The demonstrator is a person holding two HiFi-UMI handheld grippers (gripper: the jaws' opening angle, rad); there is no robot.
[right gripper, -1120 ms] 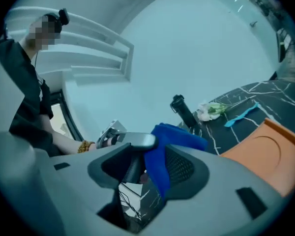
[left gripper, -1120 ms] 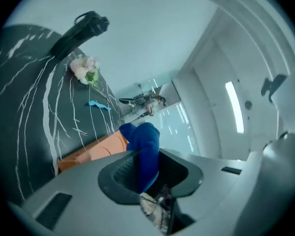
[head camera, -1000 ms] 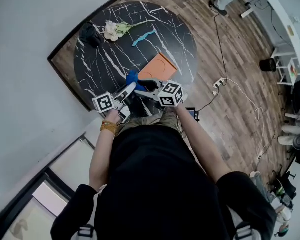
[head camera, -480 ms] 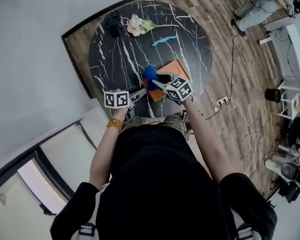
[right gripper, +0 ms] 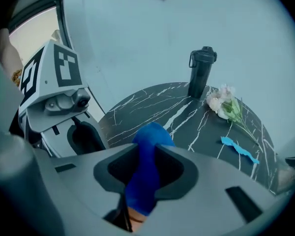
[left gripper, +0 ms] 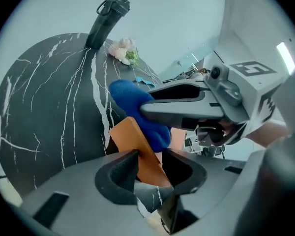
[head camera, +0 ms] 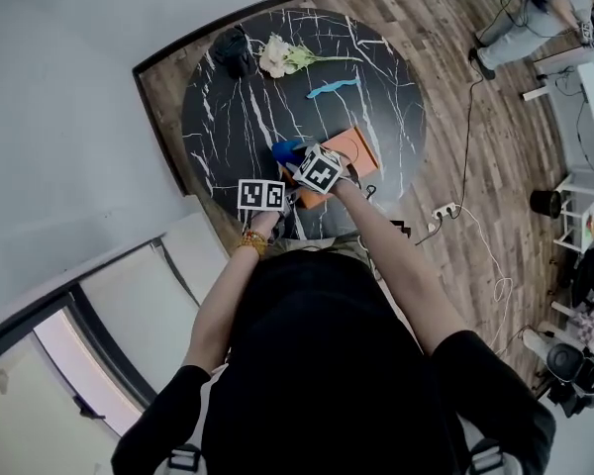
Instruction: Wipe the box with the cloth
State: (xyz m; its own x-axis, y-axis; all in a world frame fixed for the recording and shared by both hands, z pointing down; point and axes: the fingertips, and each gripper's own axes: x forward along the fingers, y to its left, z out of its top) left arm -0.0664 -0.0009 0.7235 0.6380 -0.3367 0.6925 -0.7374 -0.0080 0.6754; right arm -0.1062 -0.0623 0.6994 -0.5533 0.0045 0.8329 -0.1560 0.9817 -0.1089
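Note:
An orange box point(head camera: 352, 147) lies near the front of the round black marble table point(head camera: 228, 117). My left gripper point(head camera: 293, 190) has the box's near edge point(left gripper: 132, 137) between its jaws. They have just been closing, and both pads now press on the box. My right gripper point(head camera: 291, 157) is shut on a blue cloth point(head camera: 284, 149), which bulges past its jaws point(right gripper: 145, 173). In the left gripper view the cloth point(left gripper: 136, 104) rests against the top of the box, just beyond my left gripper point(left gripper: 150, 164).
At the table's far side stand a black bottle point(head camera: 235, 48), pale flowers point(head camera: 278, 55) and a light blue strip point(head camera: 332, 89). A wall runs along the left of the table. Cables and a power strip point(head camera: 441, 211) lie on the wooden floor to the right.
Both grippers have come down and forward onto the orange box. The blue cloth went with the right gripper onto the box, and the left jaws now hold the box's near edge.

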